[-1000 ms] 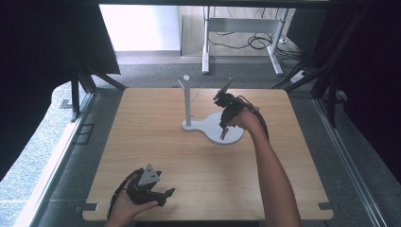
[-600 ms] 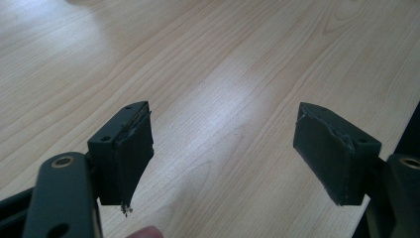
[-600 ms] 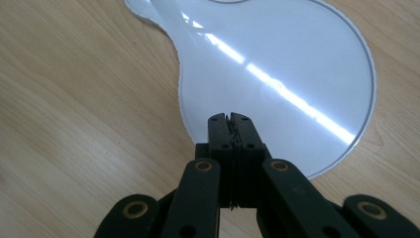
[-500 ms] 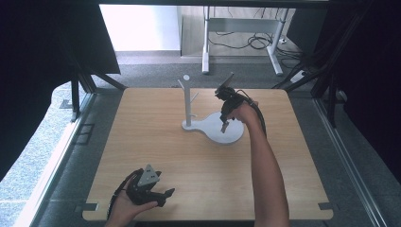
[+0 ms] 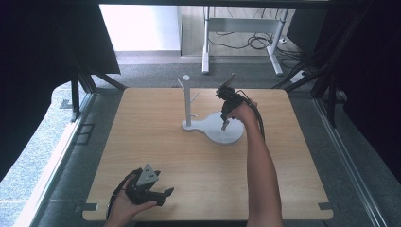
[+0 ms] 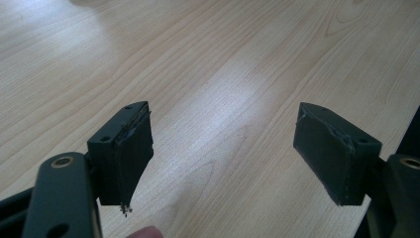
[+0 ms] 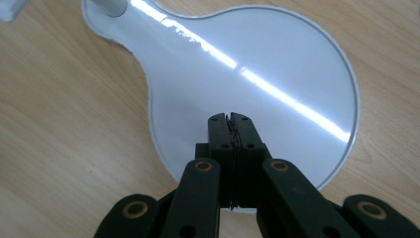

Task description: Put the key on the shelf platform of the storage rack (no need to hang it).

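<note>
While the white stand (image 5: 210,124) sits toward the far middle of the wooden counter (image 5: 142,127), the left tongs (image 5: 152,190) lie well apart from it, near the counter's front edge and to the stand's left, cradled in the person's left hand (image 5: 124,208). A grey three-cornered plate (image 5: 147,177) tops them. In the left gripper view those tongs (image 6: 223,148) stand wide apart, with bare wood grain between the two black jaws and nothing held.

The stand itself has a thin upright post (image 5: 187,101) with short pegs, rising from the narrow left end of a flat base that widens into a round disc toward the right.

Over that round disc the right tongs (image 5: 225,125) point downward, held by the person's right hand (image 5: 242,113), whose forearm reaches in from the counter's front edge. In the right gripper view the right tongs (image 7: 231,119) are pressed together with nothing between them, their tips above the glossy white base (image 7: 277,64); whether they touch it I cannot tell. A bright streak of reflected light crosses the disc.
</note>
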Available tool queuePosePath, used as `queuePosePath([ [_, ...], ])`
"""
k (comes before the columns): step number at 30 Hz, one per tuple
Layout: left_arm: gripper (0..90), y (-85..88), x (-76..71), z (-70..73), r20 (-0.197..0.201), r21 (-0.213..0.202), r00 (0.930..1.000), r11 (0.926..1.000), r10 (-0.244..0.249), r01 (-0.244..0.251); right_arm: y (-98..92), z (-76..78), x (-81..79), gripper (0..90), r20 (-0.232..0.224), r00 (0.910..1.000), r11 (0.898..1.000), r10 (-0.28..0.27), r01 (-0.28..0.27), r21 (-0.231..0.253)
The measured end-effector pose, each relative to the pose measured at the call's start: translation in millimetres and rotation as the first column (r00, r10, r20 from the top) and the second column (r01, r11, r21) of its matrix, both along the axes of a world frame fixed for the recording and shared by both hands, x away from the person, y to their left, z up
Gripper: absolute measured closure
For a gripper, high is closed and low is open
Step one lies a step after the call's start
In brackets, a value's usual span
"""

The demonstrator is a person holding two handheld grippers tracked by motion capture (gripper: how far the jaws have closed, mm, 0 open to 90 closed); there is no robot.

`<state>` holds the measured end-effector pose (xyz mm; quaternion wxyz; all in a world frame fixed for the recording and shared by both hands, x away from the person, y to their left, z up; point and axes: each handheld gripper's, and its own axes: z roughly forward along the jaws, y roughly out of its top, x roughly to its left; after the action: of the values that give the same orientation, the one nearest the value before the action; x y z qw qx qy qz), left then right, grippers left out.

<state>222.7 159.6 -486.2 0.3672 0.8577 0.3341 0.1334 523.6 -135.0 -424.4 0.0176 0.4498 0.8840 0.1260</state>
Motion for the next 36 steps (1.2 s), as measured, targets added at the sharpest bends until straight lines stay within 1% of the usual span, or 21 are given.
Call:
queuePosePath([
  [2,23.3,0.7,0.0,0.4,0.001,-0.003,1.0000,1.0000,0.002,-0.002,-2.8,-4.5,2.1,89.7,0.013,0.9997,1.000,-0.020,0.020,0.001],
  [3,23.3,1.3,0.1,0.6,0.002,-0.004,1.0000,1.0000,0.002,-0.002,-2.8,-4.5,2.1,89.7,0.013,0.9997,1.000,-0.020,0.020,0.001],
  [4,23.3,2.3,0.2,1.0,0.003,-0.011,1.0000,0.9999,0.009,-0.009,-4.1,-8.4,3.3,89.7,0.016,0.9997,1.000,-0.019,0.019,0.000],
  [9,23.3,5.1,0.9,1.8,0.005,-0.014,0.9999,0.9998,0.016,-0.016,-3.7,-15.6,6.1,89.6,0.020,0.9996,1.000,-0.020,0.020,0.002],
  [10,23.3,5.7,1.2,1.9,0.004,-0.017,0.9998,0.9997,0.018,-0.018,-3.2,-19.5,7.3,89.6,0.014,0.9996,1.000,-0.026,0.025,0.014],
  [11,23.3,5.7,1.2,1.9,0.004,-0.017,0.9998,0.9997,0.018,-0.018,-3.2,-19.5,7.3,89.6,0.014,0.9996,1.000,-0.026,0.025,0.014],
  [12,23.3,5.7,1.3,1.8,0.004,-0.017,0.9998,0.9997,0.017,-0.017,-2.4,-25.0,8.2,89.6,0.012,0.9997,1.000,-0.023,0.023,0.004],
  [14,23.3,5.2,1.4,1.2,0.003,-0.014,0.9999,0.9998,0.014,-0.014,-1.9,-27.9,8.4,89.5,0.010,0.9997,1.000,-0.024,0.024,0.007],
  [15,23.3,4.8,1.4,0.9,0.003,-0.013,0.9999,0.9998,0.013,-0.013,-1.1,-33.6,8.4,89.4,0.010,0.9997,1.000,-0.021,0.021,0.003],
  [16,23.3,4.3,1.4,0.6,0.001,-0.013,0.9999,0.9999,0.011,-0.011,-1.1,-33.6,8.4,89.4,0.010,0.9997,1.000,-0.021,0.021,0.003],
  [18,23.3,3.5,1.4,0.1,0.000,-0.011,0.9999,0.9999,0.010,-0.010,-0.4,-39.5,8.2,89.3,0.011,0.9996,1.000,-0.025,0.025,0.000],
  [19,23.3,3.2,1.4,-0.1,0.000,-0.011,0.9999,0.9999,0.011,-0.011,-0.1,-45.6,8.1,89.1,0.016,0.9994,0.999,-0.030,0.030,-0.014],
  [21,23.3,3.0,1.3,-0.2,0.000,-0.011,1.0000,0.9999,0.009,-0.009,-0.1,-48.5,8.0,89.0,0.015,0.9993,0.999,-0.034,0.034,-0.019],
  [22,23.3,3.0,1.4,-0.2,0.000,-0.011,1.0000,0.9999,0.009,-0.009,-1.0,-52.1,7.9,88.9,0.018,0.9991,0.999,-0.038,0.038,-0.012],
  [26,23.3,2.7,2.0,-1.1,-0.004,-0.006,1.0000,1.0000,0.004,-0.005,0.1,-53.4,6.3,88.4,0.021,0.9990,0.999,-0.040,0.040,-0.010],
  [29,23.3,1.8,2.0,-1.6,-0.005,-0.002,1.0000,1.0000,0.001,-0.001,-0.2,-54.2,5.4,85.3,0.030,0.9989,0.999,-0.037,0.037,-0.016],
  [30,23.3,1.5,1.7,-1.6,-0.004,-0.007,1.0000,1.0000,0.003,-0.003,0.0,-54.6,4.9,83.5,0.022,0.9990,0.999,-0.039,0.040,-0.016],
  [34,23.3,2.4,1.6,-0.8,-0.003,-0.012,1.0000,0.9999,0.006,-0.006,0.1,-56.9,4.0,81.2,0.026,0.9991,0.999,-0.034,0.035,-0.020],
  [35,23.3,2.7,1.8,-0.9,-0.002,-0.012,1.0000,0.9999,0.007,-0.007,0.2,-56.8,3.7,79.9,0.024,0.9991,0.999,-0.036,0.036,-0.020],
  [36,23.3,3.3,2.2,-1.2,-0.003,-0.012,1.0000,0.9999,0.009,-0.009,0.3,-55.6,3.4,75.1,0.030,0.9988,0.999,-0.038,0.038,-0.011],
])
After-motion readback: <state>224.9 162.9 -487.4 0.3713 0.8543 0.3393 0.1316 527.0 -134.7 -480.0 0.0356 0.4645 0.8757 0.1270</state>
